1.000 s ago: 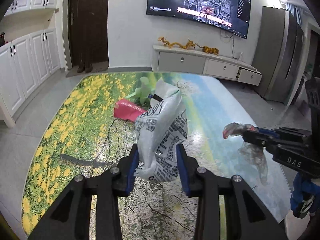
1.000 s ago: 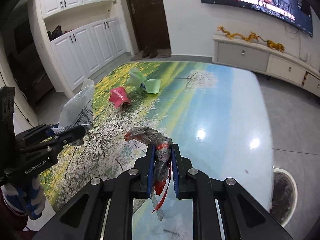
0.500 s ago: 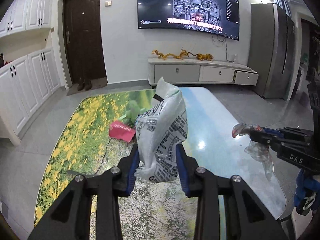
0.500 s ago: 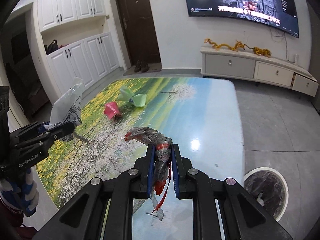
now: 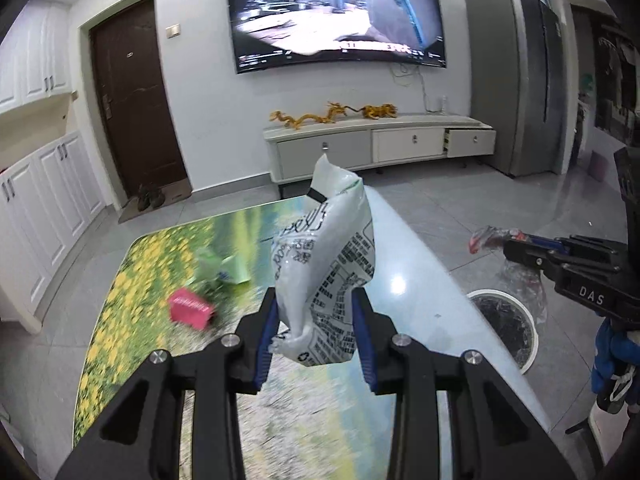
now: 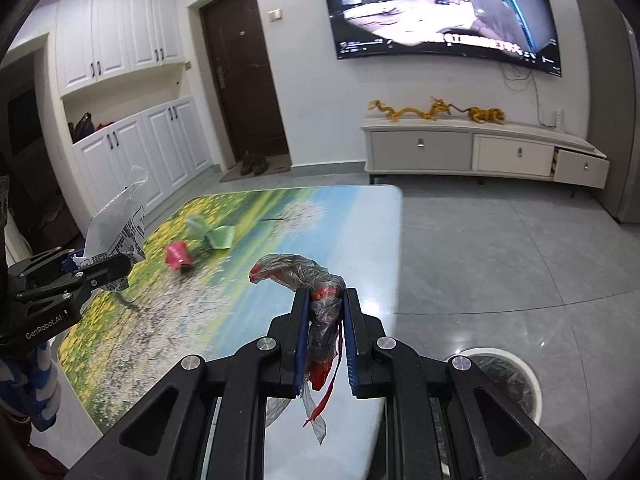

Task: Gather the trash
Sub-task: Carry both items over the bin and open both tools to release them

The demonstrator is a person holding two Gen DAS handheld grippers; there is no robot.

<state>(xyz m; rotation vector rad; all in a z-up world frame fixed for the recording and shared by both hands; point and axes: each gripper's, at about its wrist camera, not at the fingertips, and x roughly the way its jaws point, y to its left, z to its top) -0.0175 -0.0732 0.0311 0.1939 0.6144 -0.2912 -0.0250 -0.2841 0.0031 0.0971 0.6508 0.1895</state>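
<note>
The left claw, clamped on the white printed plastic pouch, and the right claw, clamped on the crumpled clear-and-red film wrapper, have risen from the counter toward the round white-rimmed floor bin, indicating imminent disposal.

Even, cool indoor light; no hard shadows. Two white glare spots on the glossy tabletop, right of centre. The television glows bright at top, its picture smeared. Motion blur softens the tabletop print and the pink scrap at left. Strong fisheye bending; black vignette in all corners. Right view likewise: television washed out, tabletop blurred at lower left.
</note>
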